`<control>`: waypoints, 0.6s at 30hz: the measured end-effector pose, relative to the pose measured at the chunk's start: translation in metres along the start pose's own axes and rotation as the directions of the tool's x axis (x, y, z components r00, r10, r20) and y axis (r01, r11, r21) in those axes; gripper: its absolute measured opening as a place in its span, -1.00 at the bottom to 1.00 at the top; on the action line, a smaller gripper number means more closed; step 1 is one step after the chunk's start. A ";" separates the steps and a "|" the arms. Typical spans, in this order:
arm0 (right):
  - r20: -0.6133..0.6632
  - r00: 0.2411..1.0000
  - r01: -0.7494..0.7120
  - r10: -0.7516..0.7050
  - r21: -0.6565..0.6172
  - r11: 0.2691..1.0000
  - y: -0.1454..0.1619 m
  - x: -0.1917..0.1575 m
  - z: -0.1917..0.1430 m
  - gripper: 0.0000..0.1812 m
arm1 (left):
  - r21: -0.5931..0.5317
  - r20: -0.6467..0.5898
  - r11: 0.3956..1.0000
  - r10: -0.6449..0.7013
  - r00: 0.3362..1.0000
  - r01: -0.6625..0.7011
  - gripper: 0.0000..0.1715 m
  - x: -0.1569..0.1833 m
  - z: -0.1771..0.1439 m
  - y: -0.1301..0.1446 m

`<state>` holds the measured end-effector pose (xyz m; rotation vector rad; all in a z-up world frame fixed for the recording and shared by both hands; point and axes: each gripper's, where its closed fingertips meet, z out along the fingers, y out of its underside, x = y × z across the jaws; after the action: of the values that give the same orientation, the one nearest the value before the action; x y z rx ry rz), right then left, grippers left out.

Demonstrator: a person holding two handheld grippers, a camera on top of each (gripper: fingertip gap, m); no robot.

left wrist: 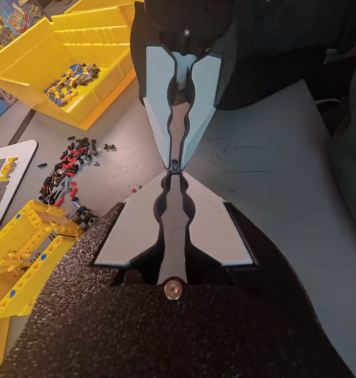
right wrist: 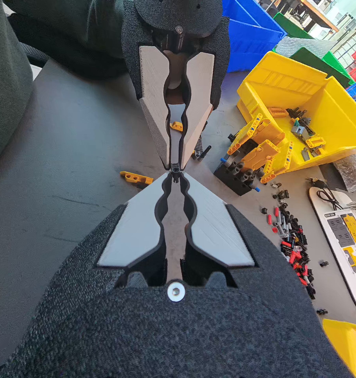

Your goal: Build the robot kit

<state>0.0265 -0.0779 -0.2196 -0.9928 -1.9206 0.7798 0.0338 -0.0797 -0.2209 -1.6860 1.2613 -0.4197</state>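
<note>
Pinching 1 small black connector piece (left wrist: 174, 164) tip to tip, my left gripper (left wrist: 174, 170) and right gripper (right wrist: 175, 173) clamp it above the grey table (left wrist: 254, 153), steadying both ends, near the loose-parts pile (left wrist: 71, 169).

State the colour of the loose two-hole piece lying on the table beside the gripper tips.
Yellow-orange two-hole piece; clearest in the right wrist view.
</note>
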 end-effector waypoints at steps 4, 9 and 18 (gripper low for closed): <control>-0.054 0.997 0.047 -0.047 -0.002 0.999 0.000 0.007 0.000 -0.93 | 0.014 -0.023 0.989 -0.144 0.989 0.144 -0.91 -0.007 -0.001 0.002; -0.132 0.985 0.112 -0.108 0.025 0.993 -0.006 0.014 -0.003 -0.93 | 0.091 -0.119 0.927 -0.354 0.928 0.365 -0.88 -0.012 -0.005 -0.007; -0.163 0.974 0.163 -0.156 0.030 0.986 -0.009 0.015 -0.004 -0.93 | 0.141 -0.135 0.918 -0.353 0.926 0.371 -0.89 -0.013 -0.008 -0.015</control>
<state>0.0215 -0.0687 -0.2044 -0.8367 -1.8120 0.6272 0.0307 -0.0721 -0.2007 -1.7743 0.9545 -0.8252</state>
